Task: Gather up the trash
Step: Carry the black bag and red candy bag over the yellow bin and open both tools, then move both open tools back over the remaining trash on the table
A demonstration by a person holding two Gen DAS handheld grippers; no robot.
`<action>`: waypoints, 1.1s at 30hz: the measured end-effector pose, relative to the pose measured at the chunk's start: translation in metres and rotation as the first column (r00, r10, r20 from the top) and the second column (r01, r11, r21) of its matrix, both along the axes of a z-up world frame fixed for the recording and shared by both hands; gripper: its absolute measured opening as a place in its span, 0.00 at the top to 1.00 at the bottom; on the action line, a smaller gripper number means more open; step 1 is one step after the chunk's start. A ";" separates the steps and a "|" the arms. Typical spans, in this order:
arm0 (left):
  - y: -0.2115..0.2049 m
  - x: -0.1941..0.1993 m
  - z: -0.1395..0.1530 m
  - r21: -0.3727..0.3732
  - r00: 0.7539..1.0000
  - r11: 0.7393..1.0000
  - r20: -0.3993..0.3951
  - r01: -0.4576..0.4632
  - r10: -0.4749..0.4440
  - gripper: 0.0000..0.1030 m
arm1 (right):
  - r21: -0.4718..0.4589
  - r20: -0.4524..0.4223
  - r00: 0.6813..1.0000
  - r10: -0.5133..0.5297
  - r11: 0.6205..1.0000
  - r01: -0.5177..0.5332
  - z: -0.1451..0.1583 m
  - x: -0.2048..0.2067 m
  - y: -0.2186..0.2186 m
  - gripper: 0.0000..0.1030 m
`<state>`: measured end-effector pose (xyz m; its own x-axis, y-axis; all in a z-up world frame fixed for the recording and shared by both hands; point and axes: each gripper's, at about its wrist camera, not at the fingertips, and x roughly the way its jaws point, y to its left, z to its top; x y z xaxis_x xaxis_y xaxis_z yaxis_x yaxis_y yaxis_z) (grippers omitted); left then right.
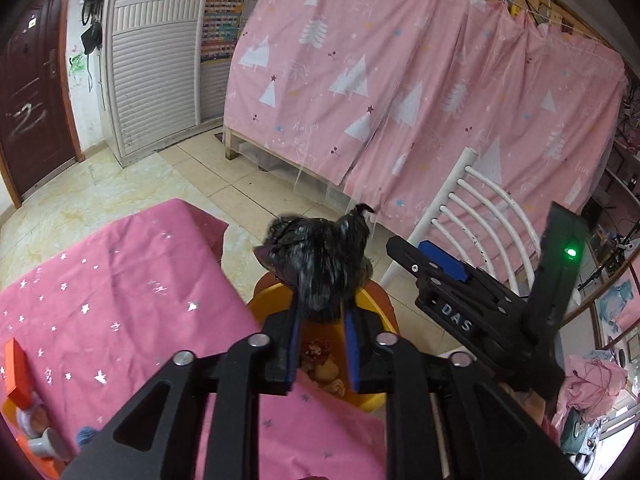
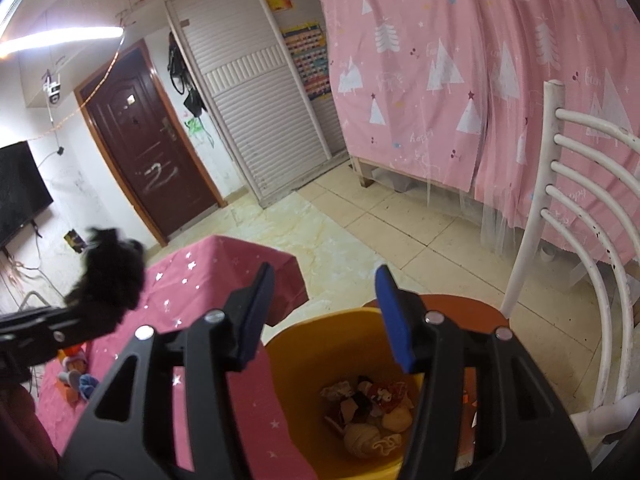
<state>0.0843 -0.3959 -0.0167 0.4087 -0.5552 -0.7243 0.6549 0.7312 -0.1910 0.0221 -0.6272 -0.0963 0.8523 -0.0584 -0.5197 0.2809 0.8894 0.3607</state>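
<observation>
Left tongs (image 1: 320, 312), bottom centre of the left wrist view: narrow, blue pads on either side of a crumpled black plastic bag (image 1: 318, 264); the bag sits between the tips and looks gripped, tho edges are blurred. Bag hangs just above the yellow bin (image 1: 370, 400), which shows below and behind the tongs w/ scraps inside.

Right tongs (image 2: 324, 312), bottom centre of the right wrist view: approx. half open, nothing between the pads. Directly under them the yellow bin (image 2: 296, 364) w/ paper and food scraps (image 2: 372, 412) at the bottom. The bin stands on a round orange chair seat (image 2: 468, 308), touching the edge of the pink star-print bench (image 2: 224, 264).

Same bag (image 2: 108, 276) appears at left of the right wrist view, blurred, at the tip of the left tongs.

White chair back (image 2: 576, 216) at right; pink tree-print curtain (image 1: 400, 72) across the upper right. Dark brown door (image 2: 140, 136) upper left. Orange box (image 1: 16, 368) and small items on the bench, lower left of the left wrist view.
</observation>
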 end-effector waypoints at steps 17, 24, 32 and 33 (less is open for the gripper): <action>-0.006 0.004 -0.008 0.006 0.999 1.000 -0.049 -0.014 0.014 0.45 | 0.002 0.016 1.000 0.012 1.000 -0.012 0.005 -0.001 0.001 0.50; 0.015 0.004 0.001 -0.011 0.998 0.999 -0.040 -0.042 0.041 0.45 | -0.013 0.015 0.999 0.040 0.999 -0.040 0.006 0.002 0.014 0.39; 0.061 0.009 0.012 -0.023 0.993 0.993 -0.022 -0.117 0.117 0.42 | -0.044 0.001 0.992 0.123 0.991 -0.123 0.011 0.013 0.051 0.39; 0.066 0.009 0.013 -0.022 0.992 0.992 -0.019 -0.125 0.124 0.42 | -0.039 0.000 0.990 0.140 0.989 -0.140 0.011 0.014 0.056 0.39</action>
<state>0.0931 -0.3302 -0.0041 0.4631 -0.5178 -0.7193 0.5555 0.8020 -0.2198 0.0363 -0.5709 -0.0848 0.8550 0.0414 -0.5170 0.1515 0.9334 0.3253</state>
